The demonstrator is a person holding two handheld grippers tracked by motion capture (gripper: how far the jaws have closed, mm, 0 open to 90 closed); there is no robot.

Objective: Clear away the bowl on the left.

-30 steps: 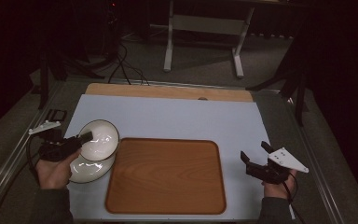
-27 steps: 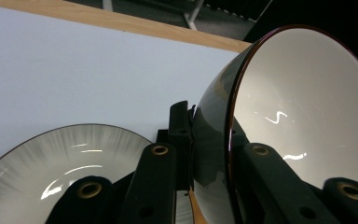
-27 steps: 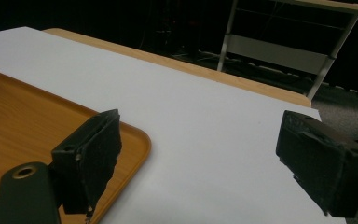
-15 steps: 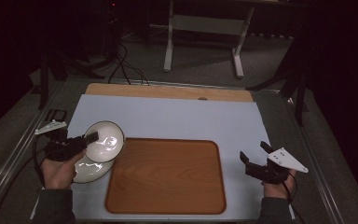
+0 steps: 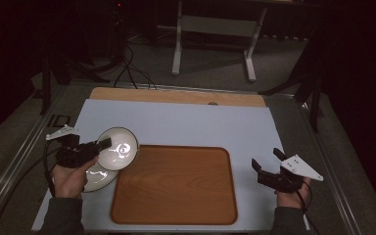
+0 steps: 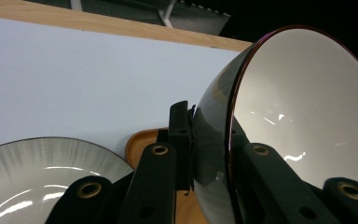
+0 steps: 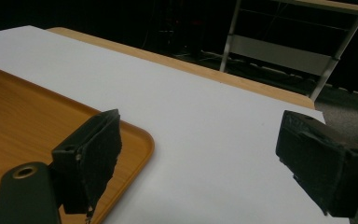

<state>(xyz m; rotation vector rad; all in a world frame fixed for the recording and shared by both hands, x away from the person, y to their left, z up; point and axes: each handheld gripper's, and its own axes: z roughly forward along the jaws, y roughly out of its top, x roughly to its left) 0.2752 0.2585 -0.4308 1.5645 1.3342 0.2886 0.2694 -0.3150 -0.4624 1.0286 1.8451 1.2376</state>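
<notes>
A white bowl [image 5: 121, 148] [image 6: 303, 112] with a dark rim hangs tipped on edge, its opening facing the tray. My left gripper [image 5: 105, 143] [image 6: 209, 135] is shut on its rim, one jaw outside the wall and one inside. Just below it a second white bowl [image 5: 97, 179] [image 6: 32, 163] rests on the mat at the left edge of the wooden tray [image 5: 176, 188] [image 7: 23, 112]. To the right of the tray, my right gripper [image 5: 266, 159] [image 7: 207, 158] is held open above the mat, with nothing between its pads.
A pale blue-white mat [image 5: 186, 125] covers the table, with a wooden strip [image 5: 176, 95] along its far edge. Beyond the table stand a metal frame [image 5: 213, 29] and floor cables [image 5: 127, 63]. A metal rail [image 5: 19, 156] borders the left side.
The left gripper has lifted the upper bowl off the lower one, tipped it steeper onto its edge and carried it slightly toward the tray. The right gripper has stayed put.
</notes>
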